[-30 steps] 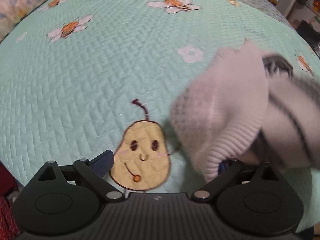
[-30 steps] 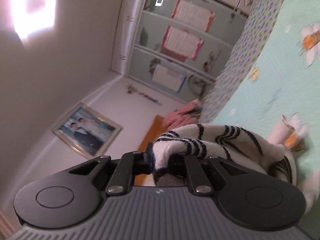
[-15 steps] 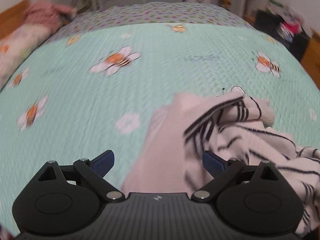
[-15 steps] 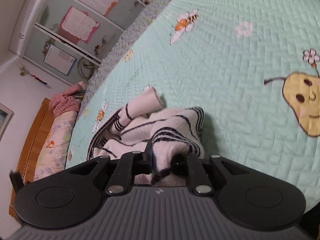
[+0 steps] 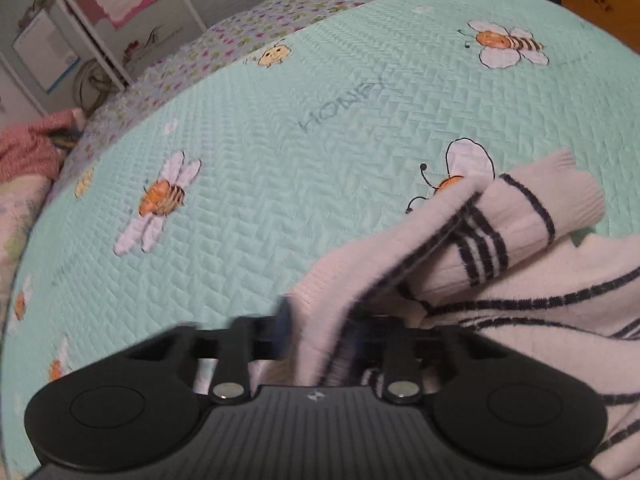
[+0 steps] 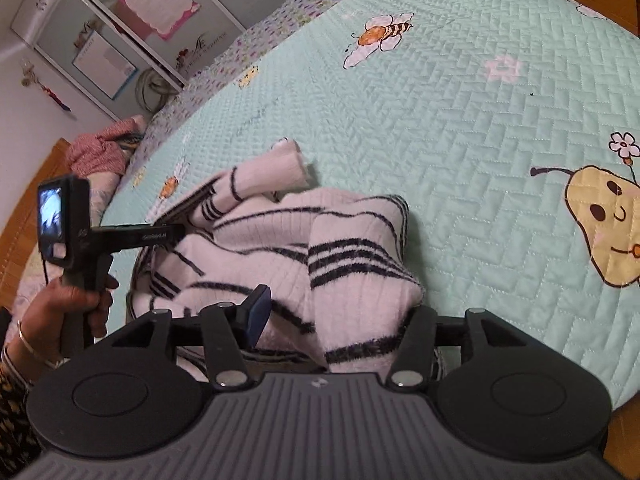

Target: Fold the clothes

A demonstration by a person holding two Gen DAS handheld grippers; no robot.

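Right wrist view: the striped sweater (image 6: 280, 256) lies bunched on the quilted bed cover (image 6: 460, 120), directly ahead of the right gripper (image 6: 332, 320), whose jaws stand wide with fabric between them; the left gripper (image 5: 320, 332) pinches a ribbed edge on the heap's left side; one sleeve (image 6: 264, 172) points away from both.
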